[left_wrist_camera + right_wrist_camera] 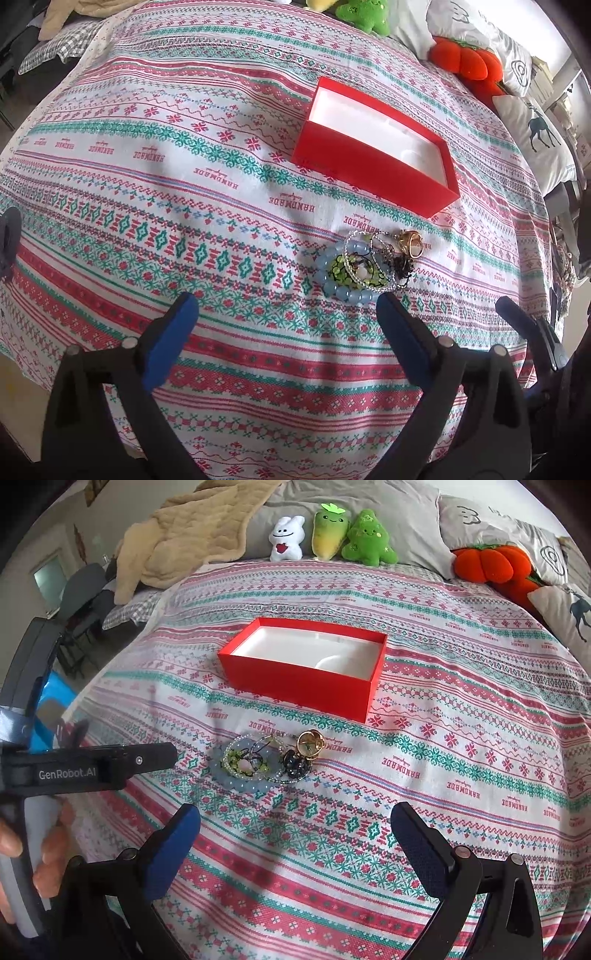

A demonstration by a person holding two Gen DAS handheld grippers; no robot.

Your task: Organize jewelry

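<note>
A small pile of jewelry lies on the patterned cloth: a pale blue bead bracelet [334, 288] [240, 784], a green bead piece [341, 271] [240, 762], a black beaded piece [294, 766] and a gold ring [410, 243] [310, 743]. An open red box [354, 173] [299, 681] with a white lining stands just behind the pile and holds nothing. My left gripper [286, 317] is open, its right finger close to the blue bracelet. My right gripper [295, 834] is open, short of the pile. The left gripper's body [88, 766] shows in the right wrist view.
Plush toys [328, 535] and an orange plush pumpkin [491, 563] sit at the far edge of the cloth. A beige blanket [192, 531] lies at the back left. Pillows [532, 136] lie at the right. The cloth drops off at the left edge.
</note>
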